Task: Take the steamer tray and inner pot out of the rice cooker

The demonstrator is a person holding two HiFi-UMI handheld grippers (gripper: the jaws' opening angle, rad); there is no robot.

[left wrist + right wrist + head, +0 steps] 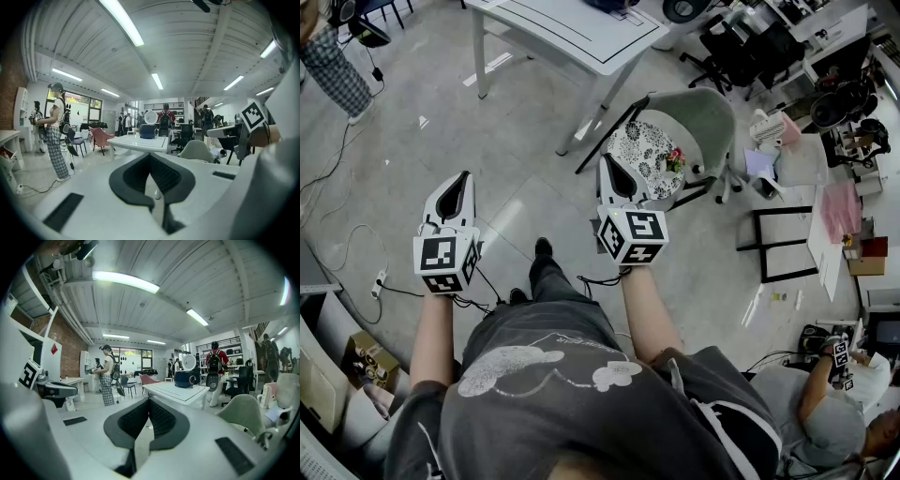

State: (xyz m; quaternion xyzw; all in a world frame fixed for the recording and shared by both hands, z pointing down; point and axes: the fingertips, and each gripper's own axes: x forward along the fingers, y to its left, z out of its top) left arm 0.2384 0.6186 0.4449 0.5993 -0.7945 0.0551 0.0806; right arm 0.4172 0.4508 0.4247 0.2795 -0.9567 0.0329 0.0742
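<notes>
Left gripper (465, 180) and right gripper (606, 164) jaws are clenched together, empty; well ahead of them a dark rice cooker (183, 378) sits on the white desk (173, 392).

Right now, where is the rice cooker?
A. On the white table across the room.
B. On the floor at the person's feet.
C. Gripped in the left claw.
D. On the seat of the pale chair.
A: the dark rice cooker stands on the white table, well ahead of the left claw and the right claw, which are both shut and empty.
</notes>
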